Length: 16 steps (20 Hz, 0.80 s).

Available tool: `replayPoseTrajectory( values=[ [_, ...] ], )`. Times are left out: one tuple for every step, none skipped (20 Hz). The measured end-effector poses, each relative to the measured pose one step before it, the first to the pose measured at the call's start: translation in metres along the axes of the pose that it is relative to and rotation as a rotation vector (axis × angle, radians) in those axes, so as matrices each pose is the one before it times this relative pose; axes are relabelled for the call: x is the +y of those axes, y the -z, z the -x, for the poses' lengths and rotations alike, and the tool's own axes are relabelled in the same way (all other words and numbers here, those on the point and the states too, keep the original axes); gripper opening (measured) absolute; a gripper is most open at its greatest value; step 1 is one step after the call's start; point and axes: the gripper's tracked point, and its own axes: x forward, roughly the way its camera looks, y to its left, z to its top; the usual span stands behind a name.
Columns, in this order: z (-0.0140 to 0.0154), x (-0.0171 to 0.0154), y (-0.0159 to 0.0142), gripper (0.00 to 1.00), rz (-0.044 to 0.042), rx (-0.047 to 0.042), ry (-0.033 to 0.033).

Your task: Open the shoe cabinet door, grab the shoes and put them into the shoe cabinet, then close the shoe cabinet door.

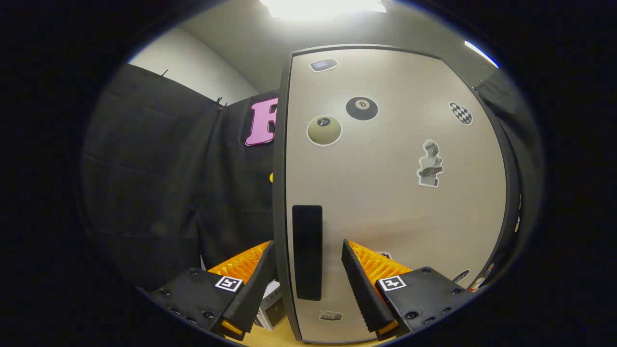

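The shoe cabinet door point(385, 202) is a tall beige panel with a dark frame and several stickers, and it stands close in front of me. Its black vertical handle point(307, 250) runs along the door's left edge. My gripper point(308, 248) is open and straddles that edge. One finger point(255, 289) lies just outside the door's dark edge, and the other finger point(364, 289) is in front of the panel, to the right of the handle. A gap shows between the handle and the right finger. No shoes are in sight.
A small white and dark box point(271, 311) sits low beside the door's bottom edge on a light wooden surface point(270, 337). Black cloth point(159, 183) hangs to the left of the cabinet. A bright ceiling light point(323, 7) is overhead.
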Motion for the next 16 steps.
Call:
replayPoseTrajectory(
  values=[
    [-0.00144, 0.00226, 0.00515, 0.87, 0.00523, 0.01636, -0.00632],
    [-0.00324, 0.00018, 0.00492, 0.86, 0.00495, 0.01384, 0.00428],
    [-0.00259, -0.00170, 0.00319, 0.74, 0.00596, 0.00781, 0.00938],
    [-0.00298, -0.00069, 0.00352, 0.62, 0.00615, 0.00725, 0.00905],
    [-0.00247, -0.00095, 0.00309, 0.57, 0.00401, 0.00905, 0.00764],
    [-0.00309, 0.00057, 0.00425, 0.54, 0.00087, 0.01139, 0.00219],
    [-0.00222, -0.00035, 0.00400, 0.52, 0.00247, 0.01331, 0.00481],
    [0.00069, 0.00068, -0.00040, 0.49, -0.00255, -0.00428, 0.00225],
    [-0.00061, 0.00034, 0.00110, 0.37, 0.01196, 0.00192, 0.00607],
    [-0.00110, -0.00016, -0.00128, 0.34, 0.01002, -0.00454, 0.00388],
    [-0.00177, -0.00097, 0.00017, 0.31, 0.00689, 0.00279, -0.00221],
    [0.00355, 0.00018, 0.00095, 0.25, -0.01021, 0.00487, -0.01337],
    [0.00275, 0.00179, -0.00121, 0.21, -0.00924, 0.00134, -0.01575],
    [-0.00007, 0.00068, 0.00268, 0.17, 0.00200, 0.01254, -0.01726],
    [0.00204, -0.00024, -0.00060, 0.17, 0.01241, 0.00228, -0.01264],
    [0.00318, 0.00071, 0.00076, 0.17, 0.00615, 0.00772, -0.01185]
  ],
)
